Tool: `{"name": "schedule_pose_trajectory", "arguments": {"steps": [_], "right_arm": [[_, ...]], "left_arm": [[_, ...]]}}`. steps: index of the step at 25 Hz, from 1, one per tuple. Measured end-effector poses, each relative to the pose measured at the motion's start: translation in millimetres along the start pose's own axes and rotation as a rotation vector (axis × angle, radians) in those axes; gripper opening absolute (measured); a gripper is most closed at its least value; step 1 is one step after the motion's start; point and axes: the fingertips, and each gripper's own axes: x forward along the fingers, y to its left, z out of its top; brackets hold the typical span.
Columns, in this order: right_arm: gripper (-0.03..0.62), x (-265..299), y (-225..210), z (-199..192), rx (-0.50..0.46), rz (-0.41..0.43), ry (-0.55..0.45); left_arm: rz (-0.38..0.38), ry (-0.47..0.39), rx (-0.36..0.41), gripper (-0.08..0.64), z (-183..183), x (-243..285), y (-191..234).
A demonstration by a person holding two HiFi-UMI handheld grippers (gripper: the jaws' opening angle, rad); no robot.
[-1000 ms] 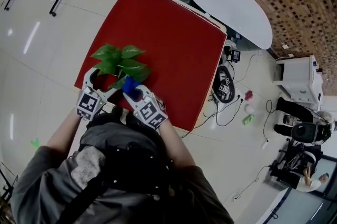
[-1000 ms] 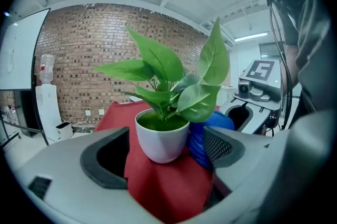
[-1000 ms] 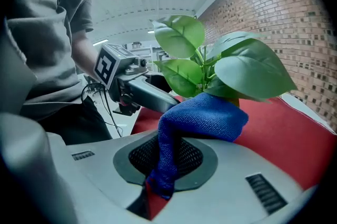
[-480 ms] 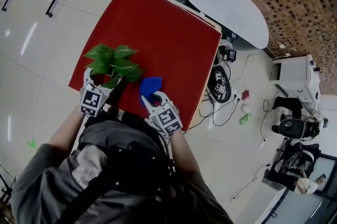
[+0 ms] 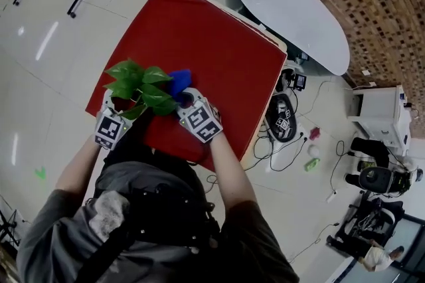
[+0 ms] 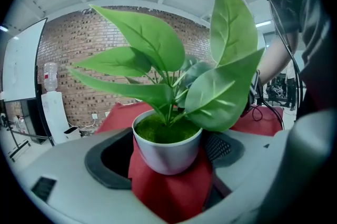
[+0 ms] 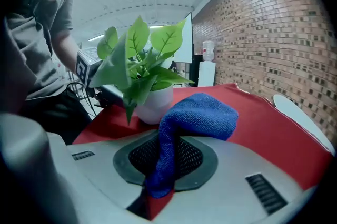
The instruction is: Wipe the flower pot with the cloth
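- The flower pot [image 6: 166, 157], white with green moss at its top and broad leaves [image 5: 143, 82] above it, stands on the red table [image 5: 212, 36] at the near-left corner, close to the near edge.
- The left gripper [image 6: 166, 140] has its 2 jaws set wide, 1 on each side of the pot. The pads appear to bear on its sides, so it reads as a steadying hold, though the left-hand contact is not sharp.
- The cloth [image 7: 200, 115], blue and towel-like, is pinched at its lower end by the right gripper [image 7: 168, 157], whose jaws are nearly together on it. The free part rises and folds forward into a loose pad.
- In the right gripper view that pad hangs just beside the pot [image 7: 155, 102], on its right. Whether they touch cannot be told. In the head view the cloth [image 5: 178, 81] sits against the leaves' right side.
- Step in hand, as I judge it: bringing the cloth onto the pot wall, with the wipe itself not clearly under way.
- Next move calls for pressing the folded pad to the wall below the leaves and sweeping around it while the left hold stops the light pot from sliding off the near edge.
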Motion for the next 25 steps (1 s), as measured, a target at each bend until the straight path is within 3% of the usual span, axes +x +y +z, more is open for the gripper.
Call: {"name": "schedule_pose_trajectory", "arguments": {"steps": [6, 14, 25], "right_arm": [[0.078, 31, -14, 22, -0.183, -0.018, 0.02], [0.078, 41, -1, 31, -0.244, -0.015, 0.068], [0.078, 25, 27, 29, -0.145, -0.071, 0.064]], "left_arm": [[-0.091, -0.004, 0.014, 0.443, -2, 1, 9], [-0.183, -0.027, 0.009, 0.443, 2, 3, 13], [-0.297, -0.035, 0.036, 0.443, 4, 4, 14]]}}
